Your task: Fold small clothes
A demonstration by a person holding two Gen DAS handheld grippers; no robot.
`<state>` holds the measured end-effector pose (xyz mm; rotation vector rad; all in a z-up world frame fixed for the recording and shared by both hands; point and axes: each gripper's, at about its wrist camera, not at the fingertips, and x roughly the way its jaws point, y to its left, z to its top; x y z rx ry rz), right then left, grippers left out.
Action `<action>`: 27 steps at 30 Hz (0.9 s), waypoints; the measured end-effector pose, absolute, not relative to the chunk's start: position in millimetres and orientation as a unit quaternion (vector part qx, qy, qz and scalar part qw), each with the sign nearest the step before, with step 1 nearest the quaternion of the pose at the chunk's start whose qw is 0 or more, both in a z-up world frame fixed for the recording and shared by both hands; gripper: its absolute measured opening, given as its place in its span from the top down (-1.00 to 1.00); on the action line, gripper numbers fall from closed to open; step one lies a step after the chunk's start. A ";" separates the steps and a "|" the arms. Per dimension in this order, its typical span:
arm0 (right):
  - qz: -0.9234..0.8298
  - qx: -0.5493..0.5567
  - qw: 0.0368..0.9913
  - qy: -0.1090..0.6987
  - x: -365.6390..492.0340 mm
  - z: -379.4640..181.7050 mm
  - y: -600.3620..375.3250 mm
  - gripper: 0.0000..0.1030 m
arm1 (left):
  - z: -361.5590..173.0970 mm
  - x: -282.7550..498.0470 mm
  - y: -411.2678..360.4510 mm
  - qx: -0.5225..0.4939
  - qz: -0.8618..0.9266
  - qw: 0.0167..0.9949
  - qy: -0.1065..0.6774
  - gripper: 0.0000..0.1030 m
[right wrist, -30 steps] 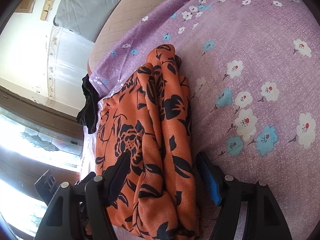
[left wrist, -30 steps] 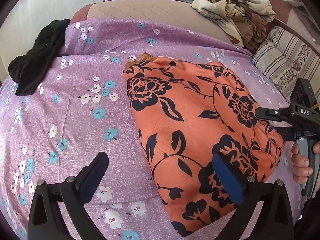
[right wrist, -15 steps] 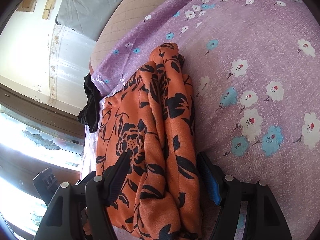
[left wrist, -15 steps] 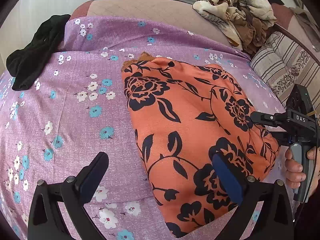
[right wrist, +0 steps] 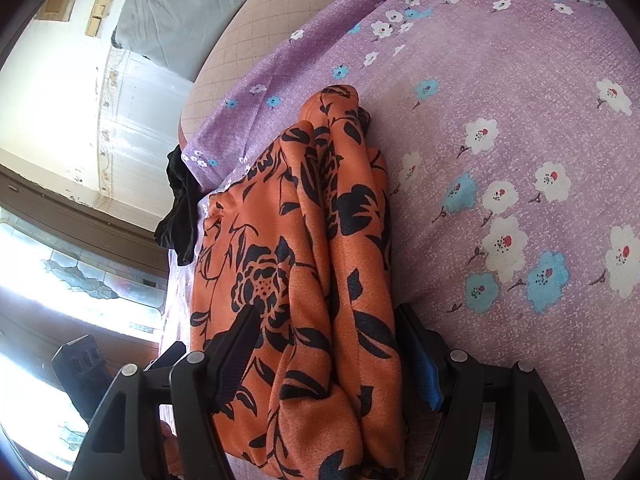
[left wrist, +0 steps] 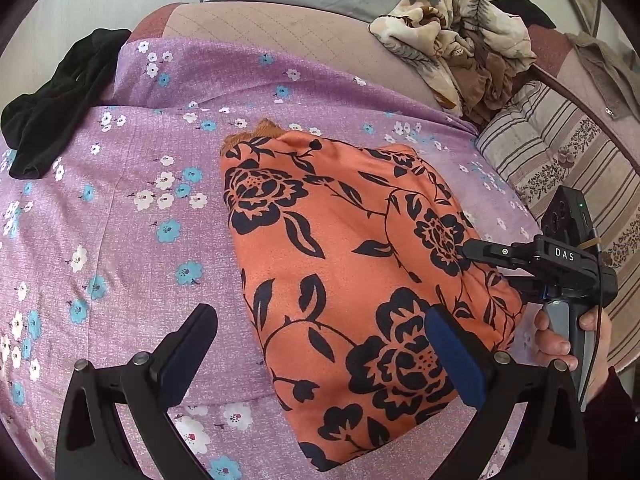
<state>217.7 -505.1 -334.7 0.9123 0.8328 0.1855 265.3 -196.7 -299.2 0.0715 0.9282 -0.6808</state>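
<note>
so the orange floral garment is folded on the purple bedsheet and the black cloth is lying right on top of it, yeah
Not quite. The orange floral garment does lie folded on the purple bedsheet, but the black cloth is not on top of it. The left wrist view shows it apart from the garment, at the sheet's far left edge. The right gripper straddles the garment's folded end, jaws apart.

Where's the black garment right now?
The black garment lies bunched at the far left edge of the purple floral sheet in the left wrist view, well apart from the orange floral garment.
</note>
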 end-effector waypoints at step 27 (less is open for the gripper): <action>0.088 0.433 0.812 0.383 220.2 -333.8 -502.0 -0.50 | -334.8 278.1 -199.7 -0.036 -0.351 0.780 0.517 -1.00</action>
